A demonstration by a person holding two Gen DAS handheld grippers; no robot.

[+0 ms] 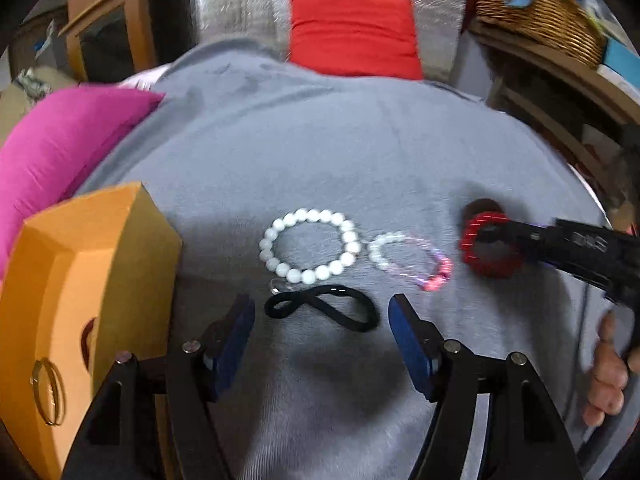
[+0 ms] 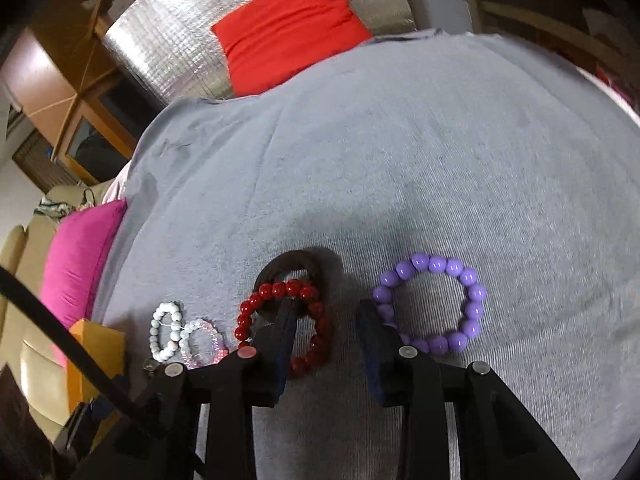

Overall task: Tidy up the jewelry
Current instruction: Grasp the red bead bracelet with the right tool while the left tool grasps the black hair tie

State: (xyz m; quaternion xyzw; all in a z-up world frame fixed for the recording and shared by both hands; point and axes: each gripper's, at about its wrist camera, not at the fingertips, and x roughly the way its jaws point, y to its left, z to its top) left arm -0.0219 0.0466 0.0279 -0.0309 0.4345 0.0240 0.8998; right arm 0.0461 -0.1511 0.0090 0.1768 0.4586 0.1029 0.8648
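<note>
Left gripper (image 1: pixel 322 314): jaws spread wide, holding nothing, poised over a black hair tie (image 1: pixel 322 312) that lies between the blue pads (image 1: pixel 412 340) on the grey blanket (image 1: pixel 320 160).
White bead bracelet (image 1: pixel 310 246): at 12 o'clock from the hair tie, just beyond it.
Clear-and-pink bracelet (image 1: pixel 412 260): at 3 o'clock of the white one, just beside it.
Orange box (image 1: pixel 88 280): at 9 o'clock of the left gripper, a gold bangle (image 1: pixel 46 392) inside.
Right gripper (image 2: pixel 326 320): jaws parted, gripping nothing; its left finger (image 2: pixel 280 332) stands inside the red bead bracelet (image 2: pixel 316 344), over a dark ring (image 2: pixel 292 266).
Purple bead bracelet (image 2: pixel 468 308): at 3 o'clock of the right gripper, flat on the blanket.
Red cushion (image 2: pixel 288 24): at 12 o'clock, far edge.
</note>
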